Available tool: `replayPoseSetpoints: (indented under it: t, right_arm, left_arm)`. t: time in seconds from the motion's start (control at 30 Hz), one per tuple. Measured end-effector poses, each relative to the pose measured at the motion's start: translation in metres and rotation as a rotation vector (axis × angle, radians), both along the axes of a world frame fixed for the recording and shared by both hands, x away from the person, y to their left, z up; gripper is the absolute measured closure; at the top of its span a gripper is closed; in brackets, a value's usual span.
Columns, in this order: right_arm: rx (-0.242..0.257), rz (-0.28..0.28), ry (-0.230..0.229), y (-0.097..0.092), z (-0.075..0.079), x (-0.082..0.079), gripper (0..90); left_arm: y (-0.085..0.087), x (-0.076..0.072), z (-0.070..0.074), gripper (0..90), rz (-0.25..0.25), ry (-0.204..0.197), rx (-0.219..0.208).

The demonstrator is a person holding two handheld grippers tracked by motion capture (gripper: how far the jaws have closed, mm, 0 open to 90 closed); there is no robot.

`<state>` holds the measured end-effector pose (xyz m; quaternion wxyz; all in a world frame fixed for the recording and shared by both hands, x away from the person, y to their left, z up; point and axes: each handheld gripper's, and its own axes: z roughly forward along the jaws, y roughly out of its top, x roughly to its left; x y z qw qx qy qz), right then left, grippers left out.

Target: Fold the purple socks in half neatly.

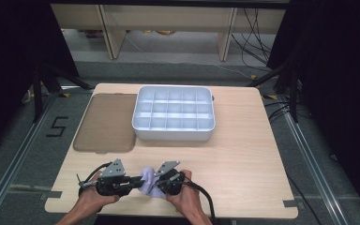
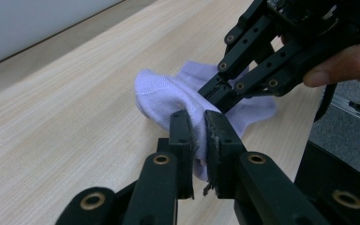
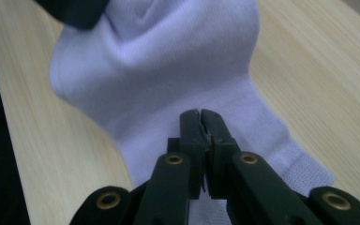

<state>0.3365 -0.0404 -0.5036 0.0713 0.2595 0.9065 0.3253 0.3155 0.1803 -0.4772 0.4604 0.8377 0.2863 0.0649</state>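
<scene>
A pale lilac sock [image 1: 148, 185] lies bunched near the table's front edge, between my two grippers. My left gripper [image 1: 136, 180] comes at it from the left, and in the left gripper view its jaws [image 2: 198, 118] are shut on a fold of the sock [image 2: 161, 96]. My right gripper [image 1: 162, 181] comes from the right. Its tips [image 3: 200, 115] are closed together on the sock's [image 3: 168, 70] thin fabric near the cuff end. The left gripper view also has the right gripper [image 2: 215, 91] biting the sock from behind. One hand holds each gripper.
A white compartment tray [image 1: 173, 136] stands at the table's middle back, with a brownish translucent lid [image 1: 105, 122] lying flat to its left. Bare wood table [image 1: 243, 164] stretches to the right. The table's front edge runs just under the hands.
</scene>
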Motion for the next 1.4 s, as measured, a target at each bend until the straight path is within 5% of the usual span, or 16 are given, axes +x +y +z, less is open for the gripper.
replayPoseSetpoints:
  t: [0.3, 0.43, 0.53, 0.67, 0.83, 0.9, 0.97, 1.1, 1.4]
  right_arm:
    - [0.038, 0.016, 0.011, 0.013, -0.001, 0.006, 88.3]
    - [0.055, -0.014, 0.012, 0.001, 0.008, 0.006, 88.3]
    - [0.046, -0.04, -0.027, -0.027, 0.019, 0.008, 88.3]
    - [0.035, -0.073, -0.009, -0.048, 0.018, 0.006, 88.3]
    - [-0.003, -0.085, 0.022, -0.047, 0.006, 0.007, 88.4]
    - [-0.01, -0.134, 0.049, -0.047, 0.007, 0.007, 88.3]
    - [0.009, -0.094, 0.036, -0.049, 0.007, 0.008, 88.3]
    - [0.013, -0.094, 0.038, -0.049, 0.006, 0.007, 88.3]
    - [0.029, -0.099, 0.032, -0.049, 0.005, 0.008, 87.2]
  left_arm:
    - [0.003, 0.001, 0.004, 81.3, -0.012, -0.004, -0.02]
    - [0.004, 0.001, 0.004, 81.2, -0.018, 0.001, -0.022]
    - [0.006, 0.002, 0.006, 81.2, -0.021, -0.007, 0.01]
    - [0.001, 0.001, 0.005, 80.9, -0.023, 0.001, -0.014]
    - [-0.013, 0.002, 0.008, 80.7, -0.049, 0.006, 0.002]
    - [-0.022, 0.003, 0.006, 80.6, -0.067, 0.002, 0.018]
    - [-0.026, 0.004, 0.004, 80.5, -0.068, 0.015, 0.018]
    - [-0.039, 0.011, -0.004, 79.8, -0.09, 0.021, 0.086]
    - [-0.048, 0.015, -0.007, 77.8, -0.078, 0.044, 0.085]
